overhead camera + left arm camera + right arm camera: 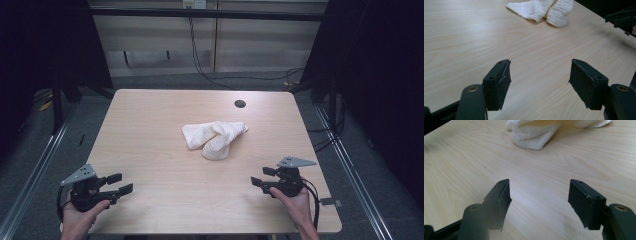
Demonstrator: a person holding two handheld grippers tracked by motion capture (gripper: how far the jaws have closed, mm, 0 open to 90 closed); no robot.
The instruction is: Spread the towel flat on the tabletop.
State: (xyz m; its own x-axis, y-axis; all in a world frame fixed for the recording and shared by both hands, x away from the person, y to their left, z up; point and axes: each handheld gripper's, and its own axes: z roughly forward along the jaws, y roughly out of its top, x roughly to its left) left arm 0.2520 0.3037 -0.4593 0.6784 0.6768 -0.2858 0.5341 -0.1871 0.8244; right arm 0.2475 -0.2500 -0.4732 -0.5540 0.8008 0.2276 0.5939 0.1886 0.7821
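My left gripper (120,183) and right gripper (261,177) wait open, far from the crumpled cloth (214,137); a shallow pinch could snag one layer only.

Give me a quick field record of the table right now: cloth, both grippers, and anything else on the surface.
cloth: white crumpled cloth, lying mid-table, slightly toward the far side
left gripper: left gripper near the front left corner, jaws open, nothing between them
right gripper: right gripper near the front right corner, jaws open, nothing between them
contact: neither gripper touches the cloth
table: light wood table, with a dark round hole near the far edge
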